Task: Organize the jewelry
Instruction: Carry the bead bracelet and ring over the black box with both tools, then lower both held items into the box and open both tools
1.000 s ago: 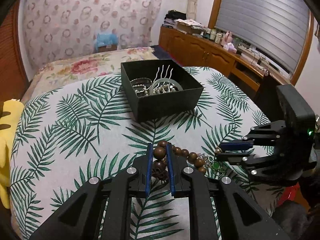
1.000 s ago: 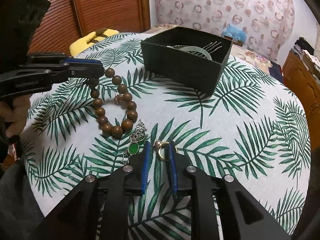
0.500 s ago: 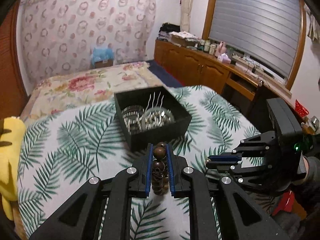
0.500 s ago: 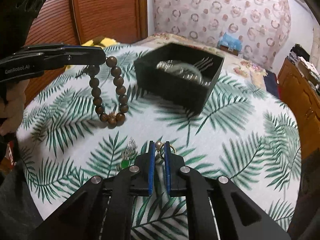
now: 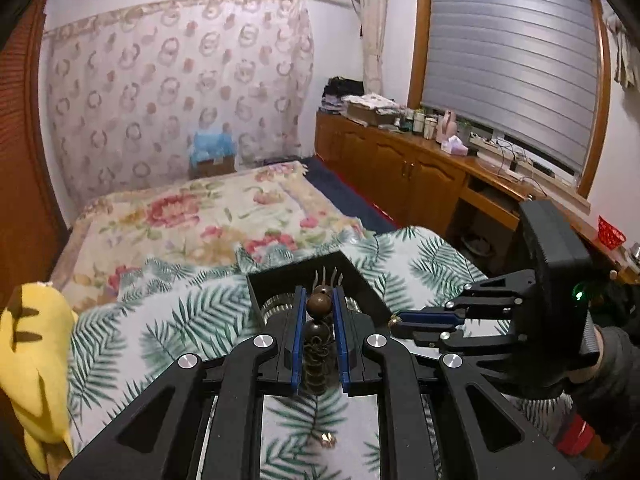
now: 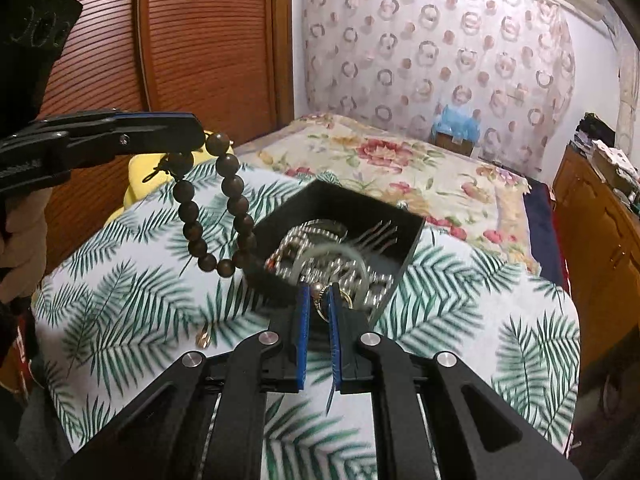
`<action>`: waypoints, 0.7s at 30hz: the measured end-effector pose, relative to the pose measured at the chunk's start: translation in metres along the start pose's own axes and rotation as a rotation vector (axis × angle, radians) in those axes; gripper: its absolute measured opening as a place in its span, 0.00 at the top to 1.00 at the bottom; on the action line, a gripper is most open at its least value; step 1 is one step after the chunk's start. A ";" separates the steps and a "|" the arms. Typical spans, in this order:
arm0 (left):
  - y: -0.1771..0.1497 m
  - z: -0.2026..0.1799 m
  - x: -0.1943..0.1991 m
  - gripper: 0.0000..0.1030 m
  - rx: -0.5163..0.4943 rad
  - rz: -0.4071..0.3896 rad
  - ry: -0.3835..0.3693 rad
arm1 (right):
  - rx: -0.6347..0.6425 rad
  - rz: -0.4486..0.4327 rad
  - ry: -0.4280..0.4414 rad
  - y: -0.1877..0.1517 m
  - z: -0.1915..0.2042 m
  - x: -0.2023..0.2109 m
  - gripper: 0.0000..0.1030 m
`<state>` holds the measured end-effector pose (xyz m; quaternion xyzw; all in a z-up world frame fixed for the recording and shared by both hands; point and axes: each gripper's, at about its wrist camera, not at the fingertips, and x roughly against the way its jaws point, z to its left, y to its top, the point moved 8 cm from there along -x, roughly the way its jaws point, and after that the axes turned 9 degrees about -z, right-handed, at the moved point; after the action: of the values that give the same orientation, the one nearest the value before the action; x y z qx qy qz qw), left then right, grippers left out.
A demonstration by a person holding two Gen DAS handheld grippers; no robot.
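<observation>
both grippers hold jewelry in the air near the black box.

the left gripper [image 5: 317, 322] is clamped on a brown bead bracelet [image 6: 218, 208], which hangs in a loop above the palm-leaf cloth [image 6: 120, 300] on the bench, just left of the black box [image 6: 408, 248] in the right wrist view. the right gripper [image 6: 319, 312] is pinched together on a small gold ring with a pearl [image 6: 320, 294], held up at the near edge of the box. inside the box lie silver chains, a pale bangle and a pronged hair comb, blurred. a small gold piece [image 6: 204, 338] lies on the cloth, left of the right gripper. a floral bed [image 5: 192, 216] stands beyond the bench.
</observation>
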<state>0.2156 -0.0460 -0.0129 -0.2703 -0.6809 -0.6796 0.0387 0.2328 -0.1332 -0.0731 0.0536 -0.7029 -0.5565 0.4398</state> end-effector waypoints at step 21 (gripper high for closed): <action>0.004 0.011 -0.059 0.88 0.004 0.060 0.013 | -0.045 0.009 0.018 0.005 -0.018 -0.036 0.76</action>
<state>0.2713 -0.0547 -0.0350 -0.2862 -0.6735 -0.6785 0.0640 0.2691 -0.1244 -0.0895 0.0457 -0.6864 -0.5696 0.4498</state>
